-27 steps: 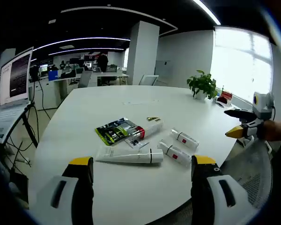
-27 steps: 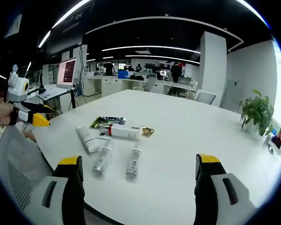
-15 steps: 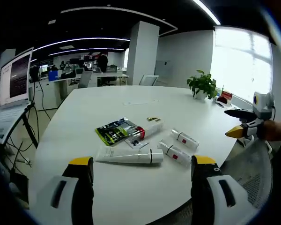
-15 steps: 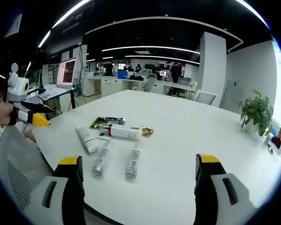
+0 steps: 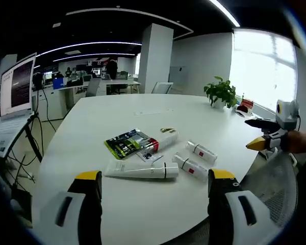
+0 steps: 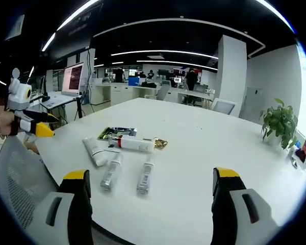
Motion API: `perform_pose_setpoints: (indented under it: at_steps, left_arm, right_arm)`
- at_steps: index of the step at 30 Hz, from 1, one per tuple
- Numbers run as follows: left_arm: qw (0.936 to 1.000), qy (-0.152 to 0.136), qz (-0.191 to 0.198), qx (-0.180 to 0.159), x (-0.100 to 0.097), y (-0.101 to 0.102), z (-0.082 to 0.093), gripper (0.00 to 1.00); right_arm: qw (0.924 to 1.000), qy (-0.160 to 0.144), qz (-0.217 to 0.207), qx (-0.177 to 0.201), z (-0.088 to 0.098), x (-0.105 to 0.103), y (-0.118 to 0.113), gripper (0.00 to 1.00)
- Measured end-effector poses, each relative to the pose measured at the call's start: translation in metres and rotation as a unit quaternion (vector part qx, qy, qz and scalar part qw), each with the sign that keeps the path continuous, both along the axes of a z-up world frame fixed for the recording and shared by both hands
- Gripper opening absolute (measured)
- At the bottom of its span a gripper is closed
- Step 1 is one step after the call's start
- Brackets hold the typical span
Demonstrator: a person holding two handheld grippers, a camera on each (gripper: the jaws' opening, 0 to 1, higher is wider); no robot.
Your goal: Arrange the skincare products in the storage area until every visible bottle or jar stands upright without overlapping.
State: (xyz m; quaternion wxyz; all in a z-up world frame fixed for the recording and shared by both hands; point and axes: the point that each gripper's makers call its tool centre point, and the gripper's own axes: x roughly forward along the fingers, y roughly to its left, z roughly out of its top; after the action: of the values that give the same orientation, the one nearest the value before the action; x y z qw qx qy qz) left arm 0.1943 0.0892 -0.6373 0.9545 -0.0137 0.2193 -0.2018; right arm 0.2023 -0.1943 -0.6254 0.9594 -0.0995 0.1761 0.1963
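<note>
Table: large white round table (image 5: 143,109), products grouped near the middle; nothing stands between either gripper and the products.
Surroundings: potted plant (image 5: 220,93) at the far table edge, seen too in the right gripper view (image 6: 280,122); laptop on a stand (image 5: 14,87) off the table's side; mesh chair back (image 6: 18,178) at the near edge; desks and people far behind.
Long tube: white tube (image 5: 142,169) laid flat, nearest the left gripper; in the right gripper view (image 6: 96,151) just beside one small bottle.
Small bottles: two small white bottles with red marks (image 5: 190,167) (image 5: 201,151), both lying down, side by side, apart from each other.
Red-band tube: white tube with a red band (image 5: 159,141) lying flat, one end resting on the sachet, as far as can be made out.
Sachet: dark green-yellow sachet (image 5: 123,143) flat on the table, partly under the tube.
Gold bit: small gold item (image 5: 167,130) beside the tube end, too small to identify.
Left gripper (image 5: 151,184): jaws spread wide, nothing between them, held above the near table edge.
Right gripper (image 6: 150,181): jaws spread wide, nothing held, clear of the products.
Upright count: no product is seen standing.
</note>
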Motion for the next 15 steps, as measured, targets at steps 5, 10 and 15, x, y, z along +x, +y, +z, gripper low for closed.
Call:
perform_pose_setpoints:
  at_steps: [5, 10, 15]
  left_arm:
    - [1.0000, -0.001, -0.001, 0.000, -0.0003, 0.0002, -0.0003, 0.78]
    - [1.0000, -0.001, -0.004, 0.001, -0.0014, -0.0012, -0.0003, 0.78]
    - [1.0000, -0.001, -0.008, 0.000, -0.0020, -0.0031, 0.0001, 0.78]
  right_arm:
    - [1.0000, 0.001, 0.000, -0.001, -0.0003, -0.0006, 0.0000, 0.99]
    - [1.0000, 0.002, 0.001, -0.003, -0.0010, -0.0017, 0.0004, 0.99]
    - [1.0000, 0.006, 0.003, -0.003, -0.0021, -0.0024, 0.0013, 0.97]
